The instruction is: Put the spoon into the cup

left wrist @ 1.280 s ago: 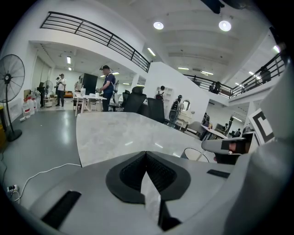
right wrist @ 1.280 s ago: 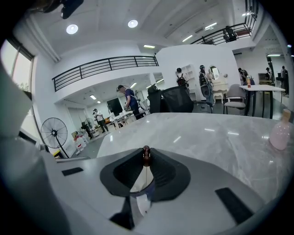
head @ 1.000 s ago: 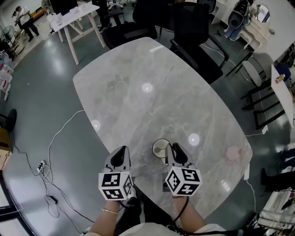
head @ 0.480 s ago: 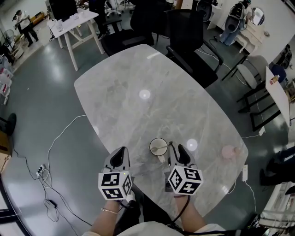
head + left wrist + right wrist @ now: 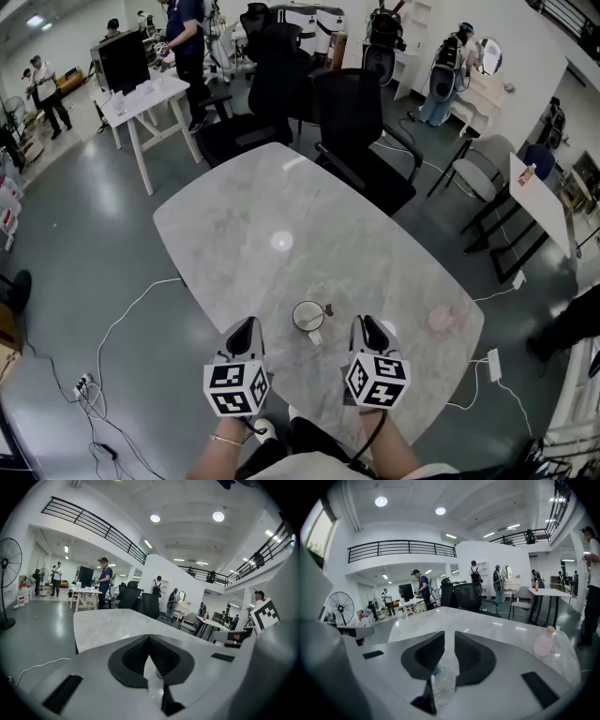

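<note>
A white cup (image 5: 307,316) stands on the grey marble table (image 5: 272,202) near its front edge. The spoon (image 5: 325,308) rests in it, with the handle sticking out over the right rim. My left gripper (image 5: 246,328) hovers to the cup's lower left, apart from it, its jaws shut tip to tip (image 5: 149,638) on nothing. My right gripper (image 5: 367,325) hovers to the cup's lower right, clear of the spoon handle. Its jaws (image 5: 449,639) stand a narrow gap apart and are closing, with nothing between them.
A pink bottle (image 5: 444,319) (image 5: 544,643) stands near the table's right edge. Black office chairs (image 5: 354,117) crowd the table's far side. A white desk (image 5: 141,98) and people stand beyond at the back left. Cables (image 5: 122,309) lie on the floor to the left.
Both grippers have drawn back from the cup and risen. The right one was at the cup's right rim by the spoon; now it is clear, and the spoon stays in the cup.
</note>
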Tool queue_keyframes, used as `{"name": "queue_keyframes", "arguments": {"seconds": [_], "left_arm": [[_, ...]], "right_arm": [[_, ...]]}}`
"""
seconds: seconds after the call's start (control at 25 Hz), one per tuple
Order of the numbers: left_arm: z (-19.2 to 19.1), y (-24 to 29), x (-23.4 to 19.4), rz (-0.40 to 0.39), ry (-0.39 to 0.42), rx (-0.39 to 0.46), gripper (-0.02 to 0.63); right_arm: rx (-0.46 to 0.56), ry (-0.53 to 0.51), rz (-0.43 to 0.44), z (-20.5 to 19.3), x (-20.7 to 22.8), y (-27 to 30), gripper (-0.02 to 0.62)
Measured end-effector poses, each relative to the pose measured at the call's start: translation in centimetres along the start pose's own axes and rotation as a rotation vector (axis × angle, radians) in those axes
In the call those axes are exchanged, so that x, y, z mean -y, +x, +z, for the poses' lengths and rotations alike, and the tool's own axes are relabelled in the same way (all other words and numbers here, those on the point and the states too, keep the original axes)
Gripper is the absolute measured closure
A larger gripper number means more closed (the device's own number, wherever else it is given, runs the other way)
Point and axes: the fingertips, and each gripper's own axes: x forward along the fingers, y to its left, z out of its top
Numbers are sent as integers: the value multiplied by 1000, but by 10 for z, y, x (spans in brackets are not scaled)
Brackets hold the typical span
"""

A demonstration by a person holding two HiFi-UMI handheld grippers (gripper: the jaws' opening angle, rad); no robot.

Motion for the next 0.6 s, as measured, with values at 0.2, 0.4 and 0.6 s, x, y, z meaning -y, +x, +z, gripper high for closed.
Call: {"name": "queue_keyframes", "arguments": {"seconds": [0.2, 0.4, 0.6], "left_arm": [[11, -7, 17, -37, 6, 18, 588], [25, -10, 25, -64, 17, 56, 588], [38, -11, 28, -77, 15, 88, 588]], "right_arm": [[45, -42, -34, 15, 14, -25, 534], [77, -56, -22, 27, 11, -38, 557], [115, -68, -21, 40, 6, -46, 560]]}}
